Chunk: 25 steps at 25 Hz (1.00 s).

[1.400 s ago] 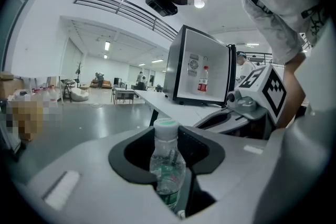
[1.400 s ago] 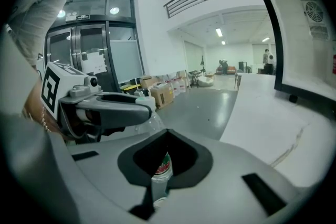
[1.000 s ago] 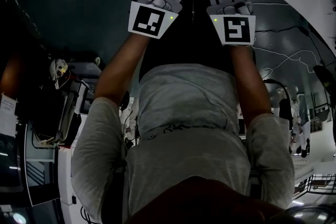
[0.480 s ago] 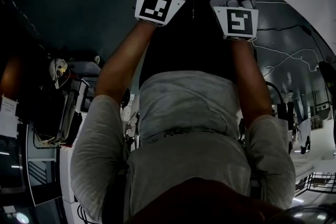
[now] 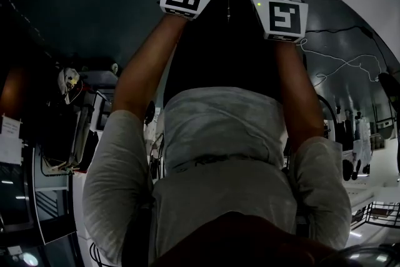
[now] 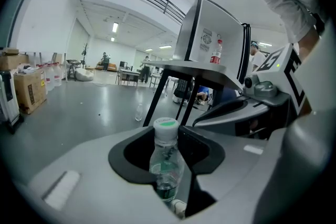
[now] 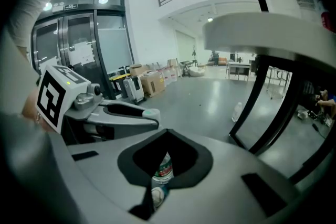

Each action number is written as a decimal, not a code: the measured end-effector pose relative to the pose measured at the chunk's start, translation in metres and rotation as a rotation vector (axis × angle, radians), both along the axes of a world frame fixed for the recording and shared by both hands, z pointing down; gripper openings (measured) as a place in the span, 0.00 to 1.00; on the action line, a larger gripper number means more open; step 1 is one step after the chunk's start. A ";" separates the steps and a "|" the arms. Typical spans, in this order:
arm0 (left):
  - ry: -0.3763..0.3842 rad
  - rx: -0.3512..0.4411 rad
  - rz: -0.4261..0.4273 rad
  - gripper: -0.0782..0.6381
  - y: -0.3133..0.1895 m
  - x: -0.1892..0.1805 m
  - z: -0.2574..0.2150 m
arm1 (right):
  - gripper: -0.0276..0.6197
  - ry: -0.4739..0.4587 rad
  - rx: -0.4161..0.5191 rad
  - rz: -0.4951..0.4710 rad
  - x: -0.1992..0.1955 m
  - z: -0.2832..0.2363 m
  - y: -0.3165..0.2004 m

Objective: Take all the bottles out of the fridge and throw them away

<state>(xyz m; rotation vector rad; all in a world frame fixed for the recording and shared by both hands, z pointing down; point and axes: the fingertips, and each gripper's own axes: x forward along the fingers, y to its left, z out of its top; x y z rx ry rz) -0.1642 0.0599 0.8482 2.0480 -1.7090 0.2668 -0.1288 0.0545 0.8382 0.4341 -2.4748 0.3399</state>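
Now, your left gripper's (image 6: 165,136) jaws are clamped across the bottle (image 6: 167,162), which stands upright, cap up. Your right gripper's (image 7: 167,136) jaws are together, a second bottle (image 7: 164,169) showing beyond them. The drop looks like the left's job.

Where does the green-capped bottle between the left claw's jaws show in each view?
Head view: not in it.
Left gripper view: bottle, low centre, between the jaws.
Right gripper view: seemingly just its cap, left of centre.
Landmark shared by both gripper views: the floor bottle.
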 end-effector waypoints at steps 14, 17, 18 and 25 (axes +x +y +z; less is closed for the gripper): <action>0.001 -0.042 0.014 0.31 0.006 0.012 0.013 | 0.06 -0.010 -0.011 0.010 0.002 -0.003 0.001; 0.003 -0.033 0.009 0.31 0.006 0.013 0.008 | 0.06 -0.013 -0.008 0.007 0.001 -0.006 0.002; 0.003 -0.030 0.007 0.31 0.006 0.012 0.005 | 0.06 -0.015 -0.008 0.006 0.000 -0.008 0.002; 0.002 -0.016 -0.006 0.31 0.005 0.008 -0.020 | 0.06 -0.031 -0.015 -0.004 -0.004 -0.030 0.006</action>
